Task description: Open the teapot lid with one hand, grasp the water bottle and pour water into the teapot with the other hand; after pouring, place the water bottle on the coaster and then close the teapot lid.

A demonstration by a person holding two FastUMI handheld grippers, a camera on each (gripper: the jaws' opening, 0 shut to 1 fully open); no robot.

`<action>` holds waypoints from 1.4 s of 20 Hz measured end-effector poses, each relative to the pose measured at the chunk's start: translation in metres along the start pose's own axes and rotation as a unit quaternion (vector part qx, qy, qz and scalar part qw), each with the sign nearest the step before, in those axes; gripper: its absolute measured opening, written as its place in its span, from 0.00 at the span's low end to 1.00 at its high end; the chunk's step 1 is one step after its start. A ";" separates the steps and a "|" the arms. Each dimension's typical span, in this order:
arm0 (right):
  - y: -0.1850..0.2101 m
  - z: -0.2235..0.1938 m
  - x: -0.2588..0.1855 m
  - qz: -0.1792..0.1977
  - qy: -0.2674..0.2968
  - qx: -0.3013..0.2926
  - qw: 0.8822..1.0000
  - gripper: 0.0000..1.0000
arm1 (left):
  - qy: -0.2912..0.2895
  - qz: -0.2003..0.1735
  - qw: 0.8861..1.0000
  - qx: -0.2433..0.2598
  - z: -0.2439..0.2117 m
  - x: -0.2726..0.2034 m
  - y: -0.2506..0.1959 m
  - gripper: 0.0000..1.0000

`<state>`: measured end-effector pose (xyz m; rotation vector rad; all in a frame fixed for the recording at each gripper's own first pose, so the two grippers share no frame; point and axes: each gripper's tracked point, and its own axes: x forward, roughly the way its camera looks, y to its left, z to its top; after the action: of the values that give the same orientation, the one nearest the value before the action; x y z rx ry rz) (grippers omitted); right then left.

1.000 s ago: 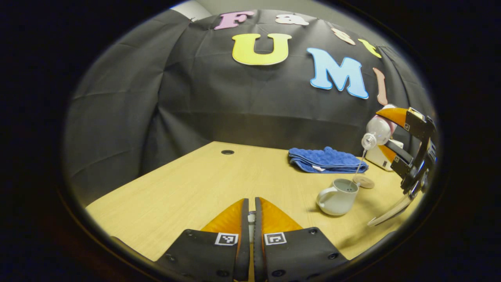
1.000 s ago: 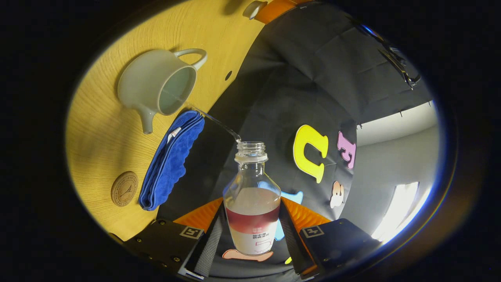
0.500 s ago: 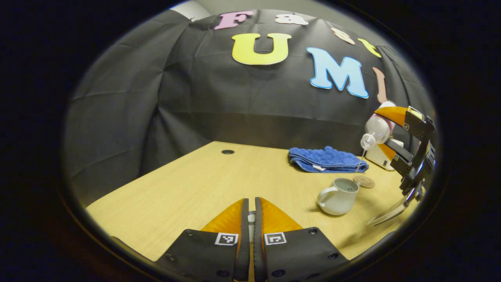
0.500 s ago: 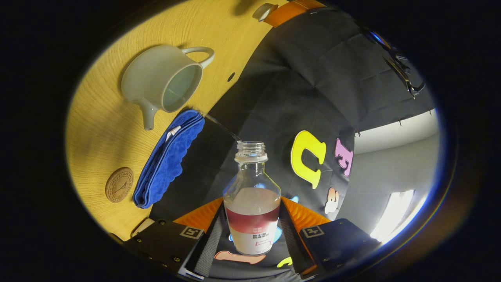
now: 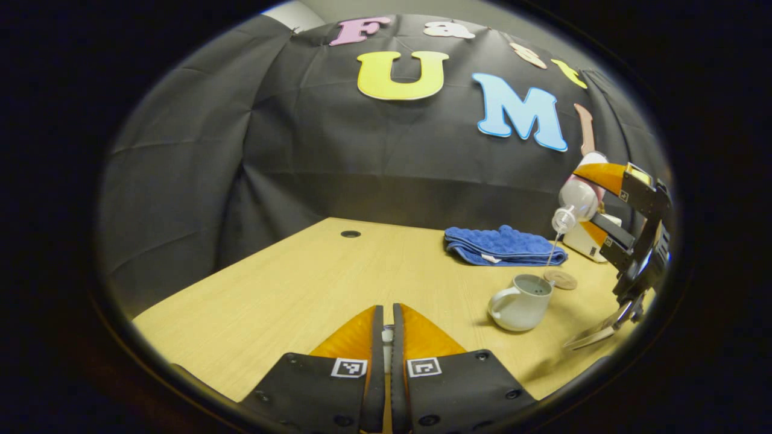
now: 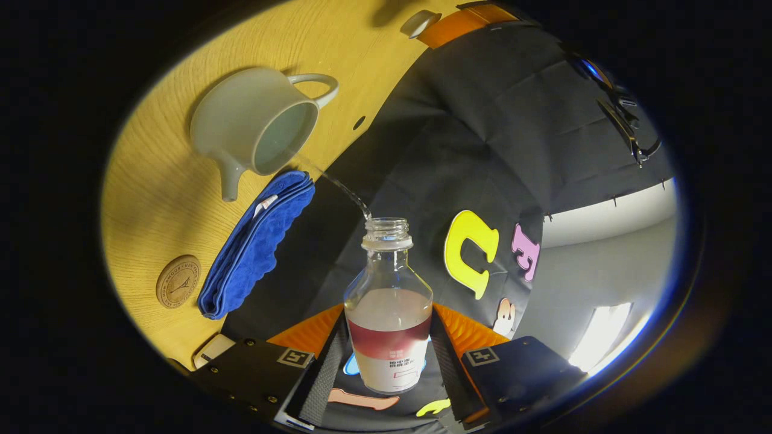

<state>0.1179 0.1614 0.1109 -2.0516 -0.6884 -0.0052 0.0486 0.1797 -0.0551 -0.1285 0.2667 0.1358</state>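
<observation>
Pale wood is what we see first: the table (image 5: 313, 283) runs across the booth, with a small round hole (image 5: 350, 234) near its far edge. On it, toward the back, lies a folded blue towel (image 5: 503, 246), which in the right gripper view (image 6: 256, 244) sits between the teapot and the coaster.

The teapot (image 5: 518, 301) stands upright on the table near the towel, its lid off and its top open; in the right gripper view (image 6: 256, 135) we look into its mouth, with the handle on one side and the spout on the other.

The right gripper (image 6: 389, 343) holds the water bottle (image 6: 389, 313) by its lower body, both fingers pressed on its sides. In the left gripper view that gripper (image 5: 594, 199) holds the bottle (image 5: 573, 196) tipped, neck down, above the teapot. The bottle is uncapped and partly full, and a thin stream of water (image 6: 335, 181) runs from its mouth into the teapot.

The left gripper (image 5: 386, 337) hovers low over the table, well apart from the teapot, its fingers drawn almost together on a small pale thing; we take it for the lid (image 6: 420, 22).

The round coaster (image 5: 560, 279) lies bare just beside the teapot. A small white box (image 5: 582, 241) sits behind it.
</observation>
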 end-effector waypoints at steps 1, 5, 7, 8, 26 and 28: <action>-0.001 0.000 0.002 -0.002 -0.001 -0.004 1.000 0.76 | 0.001 0.000 1.000 -0.001 0.001 0.000 0.000 0.10; -0.004 0.004 0.002 -0.006 -0.009 -0.016 1.000 0.76 | -0.001 0.000 1.000 -0.002 0.001 0.000 0.000 0.10; -0.005 0.004 0.001 -0.009 -0.013 -0.020 1.000 0.76 | -0.001 0.000 1.000 -0.002 0.001 -0.001 0.001 0.10; -0.004 0.005 0.001 -0.011 -0.015 -0.023 1.000 0.76 | -0.001 0.000 1.000 -0.002 0.000 -0.001 0.000 0.10; -0.006 0.014 0.003 -0.022 -0.040 -0.067 0.997 0.76 | -0.001 0.000 1.000 0.000 0.001 -0.001 0.001 0.11; -0.008 0.016 0.004 -0.022 -0.042 -0.070 0.996 0.76 | -0.001 0.000 1.000 0.000 0.001 -0.002 0.001 0.11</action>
<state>0.1134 0.1783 0.1091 -2.1804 -0.8053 0.0087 0.0471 0.1802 -0.0541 -0.1290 0.2640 0.1362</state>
